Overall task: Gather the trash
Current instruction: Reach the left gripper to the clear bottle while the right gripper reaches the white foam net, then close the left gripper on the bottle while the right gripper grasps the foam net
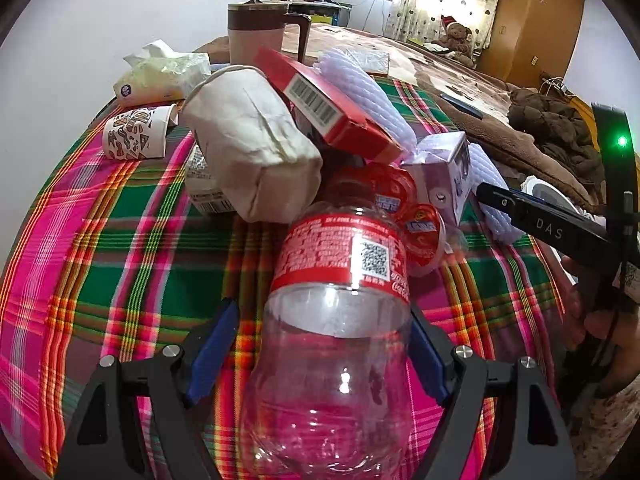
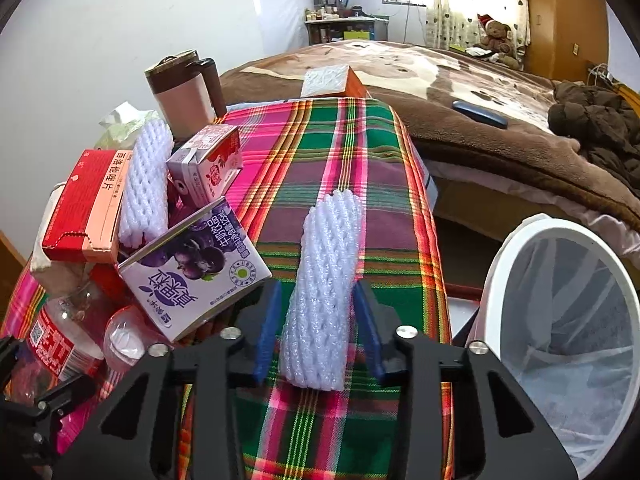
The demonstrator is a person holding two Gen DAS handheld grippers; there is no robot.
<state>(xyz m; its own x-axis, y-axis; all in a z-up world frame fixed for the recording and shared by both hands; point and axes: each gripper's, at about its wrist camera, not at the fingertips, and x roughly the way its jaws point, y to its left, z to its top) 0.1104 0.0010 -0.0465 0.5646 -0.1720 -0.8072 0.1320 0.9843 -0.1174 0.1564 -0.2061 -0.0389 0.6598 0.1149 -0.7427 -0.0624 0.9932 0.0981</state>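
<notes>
Your left tool point(image 1: 324, 354) straddles the empty clear cola bottle point(image 1: 336, 320) low in the centre of its view; the right blue pad touches the bottle, the left pad stands just off it, so you cannot tell whether it is clamped. Your right tool point(image 2: 320, 332) is clenched on a white foam net sleeve point(image 2: 326, 292) lying on the plaid surface point(image 2: 340, 160), centre frame. At the left of that view sit a purple milk carton point(image 2: 196, 268) and a red box point(image 2: 86, 208). A white lined bin point(image 2: 560, 320) stands at lower right.
</notes>
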